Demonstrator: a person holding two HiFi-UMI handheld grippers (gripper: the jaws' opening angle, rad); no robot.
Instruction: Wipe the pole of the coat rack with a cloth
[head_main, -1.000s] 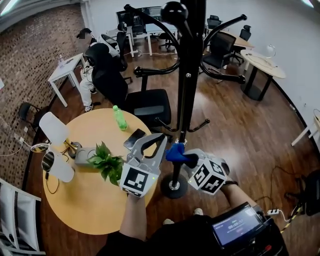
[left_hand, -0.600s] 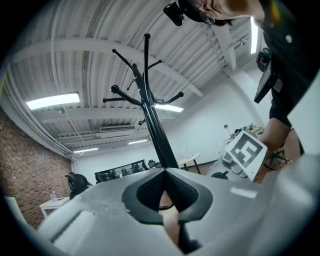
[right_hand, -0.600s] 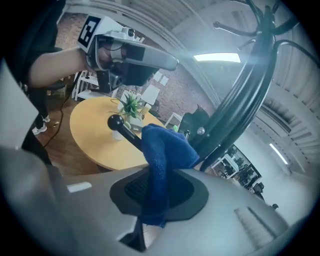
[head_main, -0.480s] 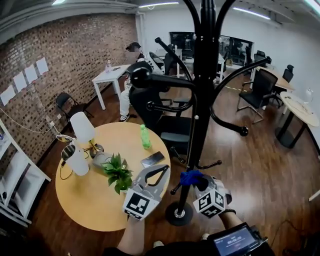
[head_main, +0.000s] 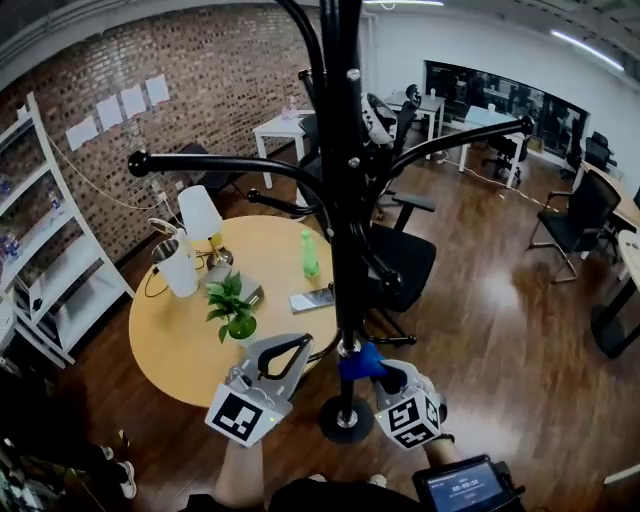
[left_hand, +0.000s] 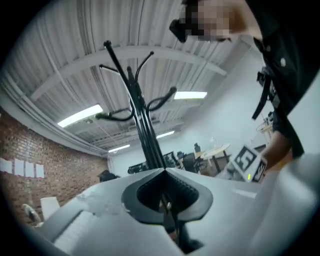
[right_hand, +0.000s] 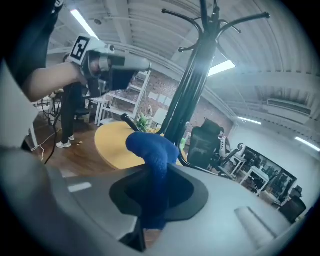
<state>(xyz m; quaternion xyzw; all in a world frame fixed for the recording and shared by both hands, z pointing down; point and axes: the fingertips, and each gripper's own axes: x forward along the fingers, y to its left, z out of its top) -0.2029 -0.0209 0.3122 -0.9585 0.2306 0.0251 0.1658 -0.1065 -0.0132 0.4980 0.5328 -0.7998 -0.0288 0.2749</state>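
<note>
On the left, by the round table's (head_main: 175, 345) edge, the left gripper (head_main: 298, 346) has its jaws pressed together on nothing. Just right of it stands the coat rack pole (head_main: 346, 230). The right gripper (head_main: 385, 374), clamped on a blue cloth (head_main: 360, 362), holds it against the pole low down.

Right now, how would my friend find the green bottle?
Look at the round yellow table left of the black coat rack. The green bottle stands upright near the table's edge beside the rack's pole, just beyond a dark phone. It is smooth and slim, unlike the leafy potted plant.
</note>
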